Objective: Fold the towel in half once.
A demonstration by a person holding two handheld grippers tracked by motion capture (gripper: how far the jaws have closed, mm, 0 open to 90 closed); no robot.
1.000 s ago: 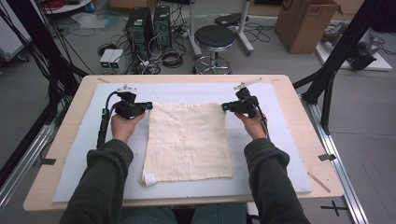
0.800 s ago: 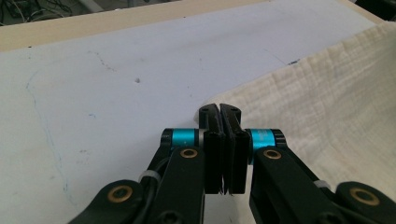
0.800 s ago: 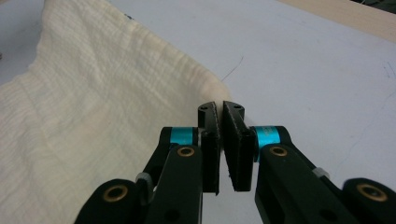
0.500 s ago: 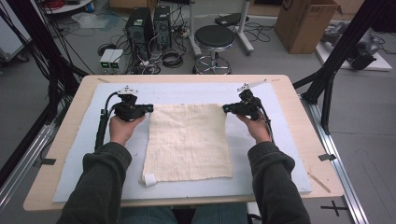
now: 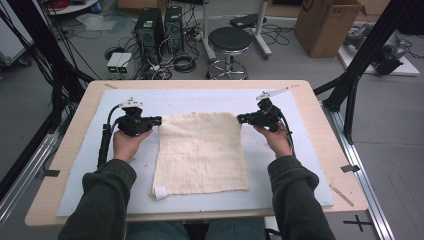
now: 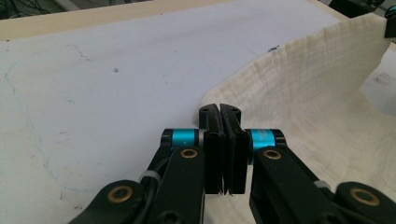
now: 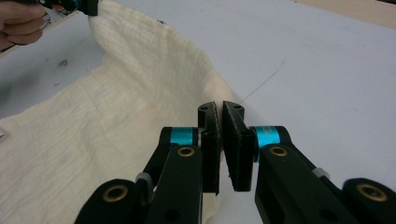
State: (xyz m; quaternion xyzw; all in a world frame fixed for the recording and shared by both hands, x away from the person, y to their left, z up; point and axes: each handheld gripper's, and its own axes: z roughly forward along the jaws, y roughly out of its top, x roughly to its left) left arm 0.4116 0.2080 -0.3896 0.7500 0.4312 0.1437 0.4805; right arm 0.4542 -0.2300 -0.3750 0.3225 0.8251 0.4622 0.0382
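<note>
Cloth [image 5: 202,150] flat in high view; gripper views show far edge lifted, both jaws closed, prob. pinching corners.

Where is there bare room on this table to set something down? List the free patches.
Free: the white mat strip between the cloth and the table's far edge; the patch left of the left gripper; the patch right of the right gripper, toward the wooden edge. Crowded: the middle, under the cloth, whose far corners both grippers pinch.

The right gripper [image 7: 220,108] pinches a corner of the cream cloth [image 7: 116,116] above the white mat [image 7: 317,60], with the left gripper [image 7: 86,5] clamping the far corner.
</note>
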